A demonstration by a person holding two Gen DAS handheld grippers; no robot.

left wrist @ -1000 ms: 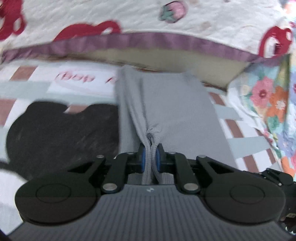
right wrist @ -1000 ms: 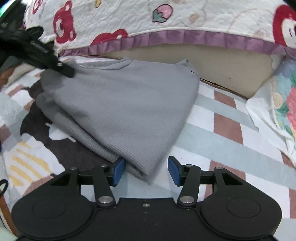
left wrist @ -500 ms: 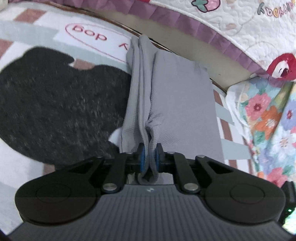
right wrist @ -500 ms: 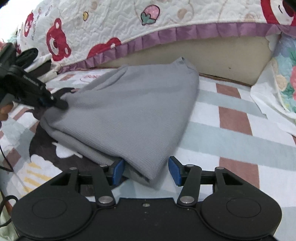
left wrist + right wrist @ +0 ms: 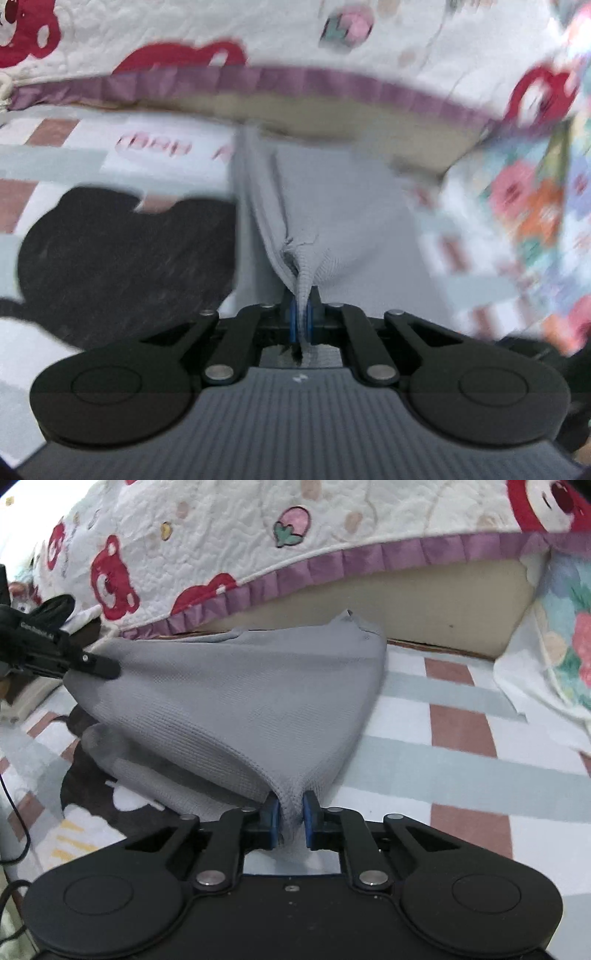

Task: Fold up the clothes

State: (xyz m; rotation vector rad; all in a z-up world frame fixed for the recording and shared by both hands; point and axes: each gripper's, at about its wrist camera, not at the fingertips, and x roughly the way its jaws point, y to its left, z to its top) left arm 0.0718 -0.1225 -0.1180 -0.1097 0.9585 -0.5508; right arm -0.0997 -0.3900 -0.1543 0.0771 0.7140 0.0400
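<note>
The grey garment [image 5: 236,701] lies already folded at least once on a patterned rug [image 5: 458,746], its far end close against the base of a bed that a quilt [image 5: 332,531] with red bears and a purple frill hangs over. A flowered cloth [image 5: 569,646] sits at the right edge of the rug.

The step in hand looks like taking hold of the near edge for another fold. The right tool [image 5: 290,821] has just been closing, and its blue pads now pinch the near right corner of the garment, with the knit bunched between them. The left tool [image 5: 303,317] is clamped tight on a thin pleat of the same garment at the near left corner; in the right wrist view it shows as a dark arm [image 5: 92,664] meeting the cloth at the left. That view from the left wrist is blurred, so the rest of the cloth there is hard to read. Between the two holds the near edge is raised off the rug and drawn fairly taut, while a lower layer sags beneath it on the left.

The next move, I judge, calls for both tools to lift together and carry the near edge toward the far end by the bed, keeping level so the edge stays straight. Both grips need to hold every layer; the sagging lower fold on the left may drag or slip out and spoil the alignment
</note>
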